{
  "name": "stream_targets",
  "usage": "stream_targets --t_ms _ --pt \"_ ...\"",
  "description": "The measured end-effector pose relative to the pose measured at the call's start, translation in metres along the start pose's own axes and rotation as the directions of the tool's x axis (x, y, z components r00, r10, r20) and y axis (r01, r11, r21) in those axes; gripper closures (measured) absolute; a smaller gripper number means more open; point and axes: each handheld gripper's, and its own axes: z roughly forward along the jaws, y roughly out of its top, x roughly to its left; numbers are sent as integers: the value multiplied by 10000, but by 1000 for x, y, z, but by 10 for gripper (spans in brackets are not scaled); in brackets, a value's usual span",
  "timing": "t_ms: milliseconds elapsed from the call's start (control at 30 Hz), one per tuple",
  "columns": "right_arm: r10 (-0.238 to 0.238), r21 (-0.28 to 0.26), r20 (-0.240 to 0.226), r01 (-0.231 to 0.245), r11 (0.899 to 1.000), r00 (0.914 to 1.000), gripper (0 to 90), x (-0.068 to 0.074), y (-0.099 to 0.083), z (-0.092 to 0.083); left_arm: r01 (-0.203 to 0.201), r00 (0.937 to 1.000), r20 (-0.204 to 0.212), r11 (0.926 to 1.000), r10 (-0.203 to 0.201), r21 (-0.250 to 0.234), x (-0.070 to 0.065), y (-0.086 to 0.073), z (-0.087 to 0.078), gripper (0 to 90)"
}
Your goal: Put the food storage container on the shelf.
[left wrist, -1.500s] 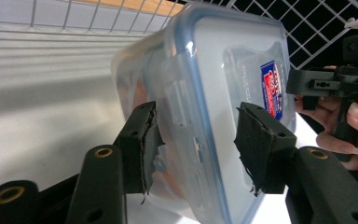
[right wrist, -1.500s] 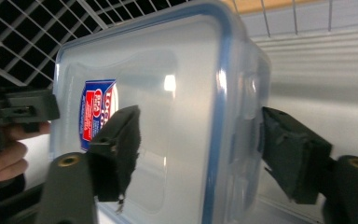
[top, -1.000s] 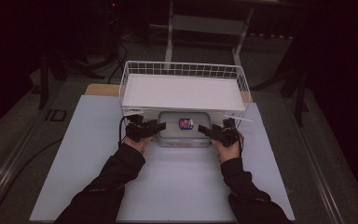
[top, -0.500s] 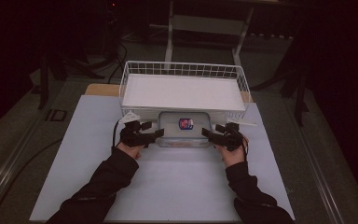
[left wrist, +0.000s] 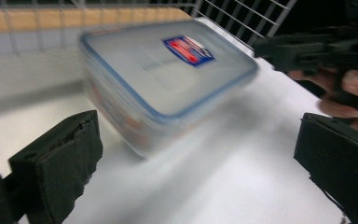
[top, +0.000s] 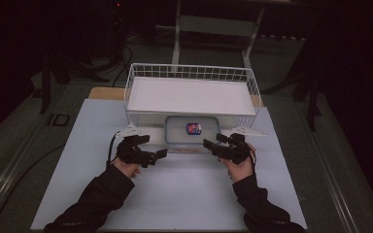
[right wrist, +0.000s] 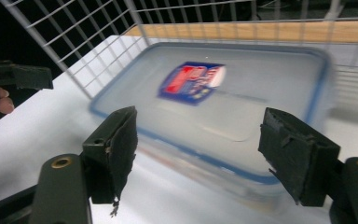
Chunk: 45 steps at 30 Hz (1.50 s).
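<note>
Clear plastic container [top: 191, 134], red-blue lid label [top: 194, 128] unreadable, left tool [top: 159, 155] and right tool [top: 209, 144] open, gripping nothing

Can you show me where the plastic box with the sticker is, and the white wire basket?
plastic box [top: 190, 136], high view, on its clear lid beside the sticker.
wire basket [top: 189, 72], high view, on its far wire wall.

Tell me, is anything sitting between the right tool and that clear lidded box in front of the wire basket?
Nothing visible. The right tool sits beside the box, only bare white table between them, jaws open.
</note>
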Motion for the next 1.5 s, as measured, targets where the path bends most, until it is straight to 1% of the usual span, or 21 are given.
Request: stream_targets --t_ms 100,167,200,333,367,400,467,500,567,667,700,733,767,800,933,1100,1233,1267,1333,1400,1500 --pt "-119 45 -218 120 9999 9997 331 8 -2 1 5 9999 101 9999 -7 162 -3 -4 -8 0" --pt "-145 111 -334 149 9998 9993 355 13 -3 1 177 9996 221 9995 -183 261 -5 -10 -13 0" --pt "-212 170 -372 218 9996 9991 396 15 -5 1 196 9995 220 9991 -205 380 -6 -12 -15 0" --pt "-561 446 -310 574 9974 9979 488 23 -9 4 -74 9997 253 9972 55 738 -13 -22 -22 0" --pt "-622 466 -257 634 9969 9977 509 25 -10 4 -60 9993 373 9970 31 766 -14 -24 -23 0" --pt "-621 502 -270 634 9967 9977 530 26 -11 5 -64 9990 446 9961 25 879 -15 -26 -24 0" --pt "-647 578 -242 660 9961 9976 591 27 -13 7 -151 9992 389 9951 114 973 -17 -31 -25 0" --pt "-665 635 -239 679 9957 9975 613 28 -14 7 -222 9985 519 9950 172 976 -18 -33 -26 0" --pt "-710 757 -258 728 9945 9971 662 29 -16 9 -372 9981 533 9932 315 1106 -19 -38 -26 0" --pt "-715 956 -335 744 9926 9969 760 29 -19 12 -521 9976 519 9926 466 1095 -22 -46 -28 0" --pt "-715 956 -335 744 9926 9969 760 29 -19 12 -521 9976 519 9926 466 1095 -22 -46 -28 0" --pt "-734 997 -368 768 9921 9966 798 29 -20 13 -520 9976 513 9929 467 1074 -23 -49 -29 0" --pt "-717 1167 -377 756 9903 9967 874 29 -22 15 -555 9970 595 9920 490 1131 -25 -52 -29 0" --pt "-669 1234 -427 718 9898 9968 896 28 -23 16 -566 9968 629 9912 493 1194 -26 -54 -29 0" --pt "-727 1462 -528 798 9860 9960 898 28 -25 20 -801 9948 727 9876 708 1353 -31 -60 -29 0" --pt "-751 1648 -488 822 9829 9960 899 27 -27 28 -882 9944 701 9851 785 1478 -32 -65 -28 0" --pt "-741 1747 -308 784 9815 9968 899 25 -27 34 -930 9942 679 9840 835 1518 -31 -67 -27 0" --pt "-617 1812 -304 662 9812 9976 899 22 -26 40 -993 9936 681 9831 897 1541 -31 -67 -26 0" --pt "-774 1884 -142 786 9789 9969 899 22 -26 44 -1053 9934 621 9821 966 1563 -30 -68 -26 0" --pt "-631 1904 -194 657 9795 9978 899 21 -27 48 -1021 9938 593 9826 939 1553 -30 -68 -25 0" --pt "-807 1803 -70 807 9803 9967 899 21 -25 53 -998 9941 584 9831 918 1537 -29 -69 -24 0"
